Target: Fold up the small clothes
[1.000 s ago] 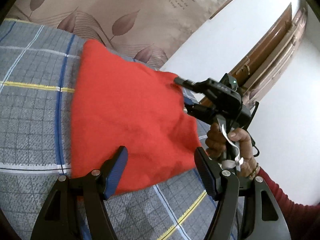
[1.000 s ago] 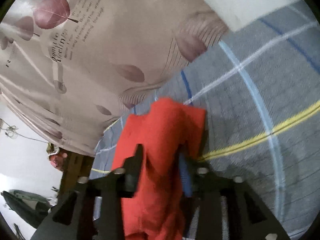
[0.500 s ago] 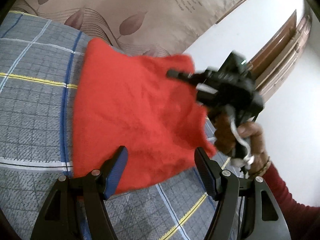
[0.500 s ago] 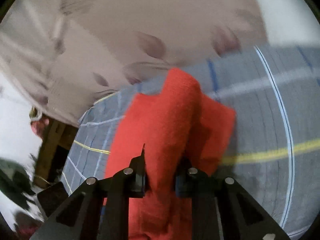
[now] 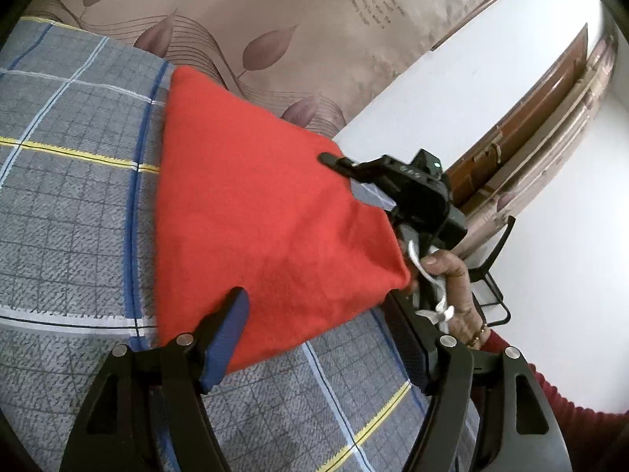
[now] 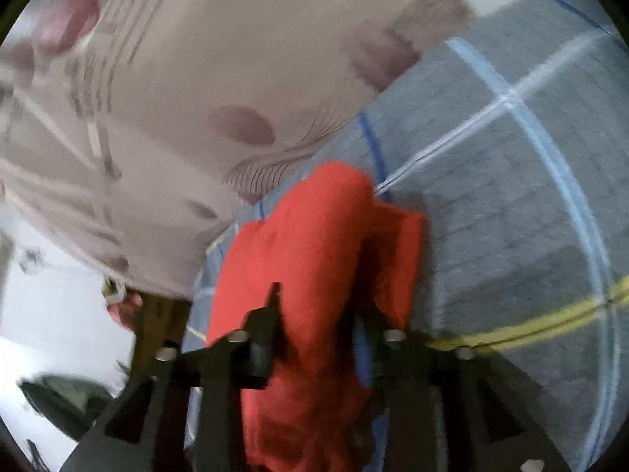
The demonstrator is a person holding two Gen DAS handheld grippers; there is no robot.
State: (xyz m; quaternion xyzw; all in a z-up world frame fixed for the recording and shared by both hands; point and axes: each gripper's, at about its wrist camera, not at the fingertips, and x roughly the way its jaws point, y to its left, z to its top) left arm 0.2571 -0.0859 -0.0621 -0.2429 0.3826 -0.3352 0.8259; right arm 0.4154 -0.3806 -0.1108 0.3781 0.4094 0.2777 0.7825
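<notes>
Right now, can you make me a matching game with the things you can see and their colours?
Things:
1. cloth
2. bedsheet
3. curtain
4. pads of the left hand-held gripper

Colours:
A. beige with leaf shapes
B. blue
C. red
D. grey checks with blue and yellow lines

Pairs: 1-C, 2-D, 3-A, 4-B

Count, both views:
- Red garment (image 5: 255,228): 1, lying on the bed.
- Bed with grey checked sheet (image 5: 67,196): 1.
- Hand-held grippers: 2, left hand-held gripper (image 5: 318,338) and right hand-held gripper (image 6: 314,314).
- Person's hand (image 5: 452,283) visible: 1.
- Leaf-print curtain (image 5: 275,19): 1.
- Wooden door frame (image 5: 542,118): 1.
</notes>
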